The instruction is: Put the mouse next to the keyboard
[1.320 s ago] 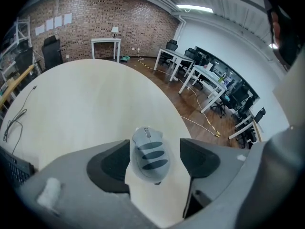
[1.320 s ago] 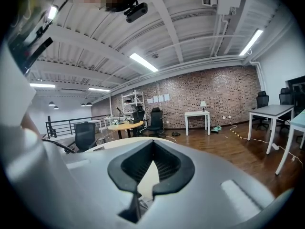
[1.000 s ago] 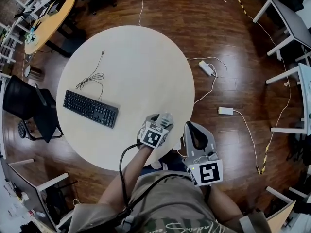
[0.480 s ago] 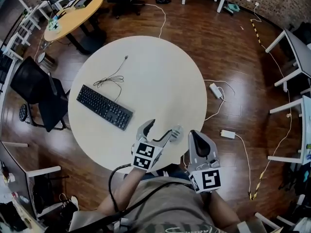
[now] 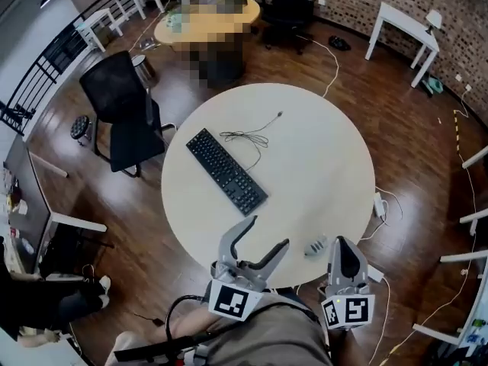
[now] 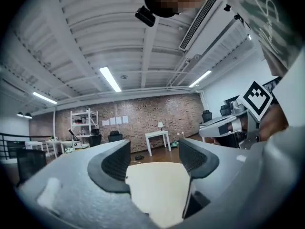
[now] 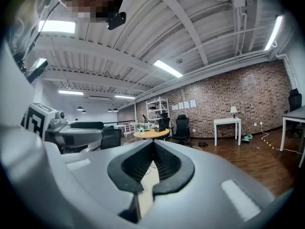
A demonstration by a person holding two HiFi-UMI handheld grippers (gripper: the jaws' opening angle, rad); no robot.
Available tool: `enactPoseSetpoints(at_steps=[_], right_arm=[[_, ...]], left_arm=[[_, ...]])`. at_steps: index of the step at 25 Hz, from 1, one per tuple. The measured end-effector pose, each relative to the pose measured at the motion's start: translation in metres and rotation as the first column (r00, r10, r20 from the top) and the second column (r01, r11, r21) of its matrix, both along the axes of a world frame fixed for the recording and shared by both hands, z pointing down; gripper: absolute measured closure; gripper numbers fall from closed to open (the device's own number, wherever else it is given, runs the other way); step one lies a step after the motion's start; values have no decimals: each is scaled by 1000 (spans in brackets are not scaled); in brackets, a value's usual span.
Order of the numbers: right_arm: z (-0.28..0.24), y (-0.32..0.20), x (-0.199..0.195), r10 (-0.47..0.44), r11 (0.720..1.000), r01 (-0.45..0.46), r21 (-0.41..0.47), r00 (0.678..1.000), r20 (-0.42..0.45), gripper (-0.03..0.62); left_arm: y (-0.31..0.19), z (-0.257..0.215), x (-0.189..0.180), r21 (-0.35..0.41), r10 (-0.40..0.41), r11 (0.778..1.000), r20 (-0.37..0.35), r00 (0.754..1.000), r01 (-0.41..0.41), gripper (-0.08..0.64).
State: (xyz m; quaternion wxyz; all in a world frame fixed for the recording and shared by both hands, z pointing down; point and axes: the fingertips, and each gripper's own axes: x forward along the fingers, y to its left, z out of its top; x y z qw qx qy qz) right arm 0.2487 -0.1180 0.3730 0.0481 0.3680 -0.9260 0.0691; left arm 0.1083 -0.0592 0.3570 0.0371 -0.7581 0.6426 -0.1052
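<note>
The mouse (image 5: 315, 246) at 5 o'clock on the surface (image 5: 320, 166) is too small to tell its buttons or cable. The left gripper (image 5: 270, 232) and right gripper (image 5: 341, 244) hide the surface's rim at 6 o'clock. The bottom edge cuts off the person's torso (image 5: 263, 340).

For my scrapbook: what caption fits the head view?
Mouse near the table edge, apart from the keyboard; left gripper open, right gripper shut.

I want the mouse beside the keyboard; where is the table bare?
The table is bare between the keyboard, the mouse and its right rim, and along the keyboard's left side. Crowded at the keyboard's far end, where the cable lies looped.
</note>
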Motion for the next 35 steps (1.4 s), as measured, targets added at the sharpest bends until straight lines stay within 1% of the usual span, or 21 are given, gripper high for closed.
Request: enactPoseSetpoints(at_steps=[5, 7, 9, 11, 12, 14, 15, 16, 17, 20, 22, 24, 27, 29, 32, 35], right_arm=[[0, 0, -37, -41, 999, 41, -4, 999, 14, 586], [0, -2, -51, -65, 998, 65, -3, 998, 17, 586], [4, -2, -63, -89, 996, 89, 4, 996, 10, 586], [11, -1, -69, -103, 995, 103, 3, 995, -3, 586], [13, 0, -71, -106, 994, 106, 2, 994, -6, 586], [12, 0, -74, -107, 994, 107, 2, 994, -1, 586], [10, 1, -75, -107, 994, 107, 3, 994, 4, 586], [8, 1, -75, -106, 994, 106, 3, 994, 8, 586], [6, 2, -73, -103, 995, 103, 3, 995, 9, 586], [8, 2, -61, -82, 997, 82, 4, 997, 2, 586], [14, 2, -56, -61, 998, 61, 2, 998, -5, 586], [17, 2, -55, -34, 999, 34, 5, 999, -14, 586], [15, 5, -57, 9, 1000, -9, 15, 999, -40, 586], [15, 10, -65, 36, 999, -36, 14, 997, -62, 586], [14, 25, -92, 57, 998, -57, -4, 996, -74, 586], [3, 46, -138, 71, 995, -72, -70, 997, -6, 586]], left_arm=[[29, -14, -40, 57, -115, 992, -13, 993, 115, 229], [35, -14, -52, 53, -154, 987, -15, 988, 154, 230], [37, -4, -58, 14, -166, 986, -5, 986, 166, 230], [38, 6, -59, -23, -161, 987, -5, 987, 161, 232], [40, 7, -60, -26, -158, 987, -6, 987, 157, 232], [42, 0, -62, -4, -154, 988, 14, 988, 154, 233], [43, -6, -65, 14, -162, 987, 25, 987, 161, 292], [45, -12, -68, 30, -178, 984, 29, 984, 177, 515], [46, -16, -71, 40, -199, 979, 27, 980, 198, 557], [47, -21, -72, 71, -224, 972, 11, 974, 223, 557], [49, -23, -72, 107, -218, 970, 7, 976, 216, 555], [50, -27, -73, 141, -194, 971, 10, 981, 191, 557], [49, -32, -81, 169, -142, 976, 0, 990, 140, 557], [52, -32, -94, 175, -109, 978, -12, 994, 110, 555], [62, -28, -129, 167, -69, 983, -50, 996, 76, 555], [76, -28, -171, 171, -11, 985, -78, 997, 25, 555]])
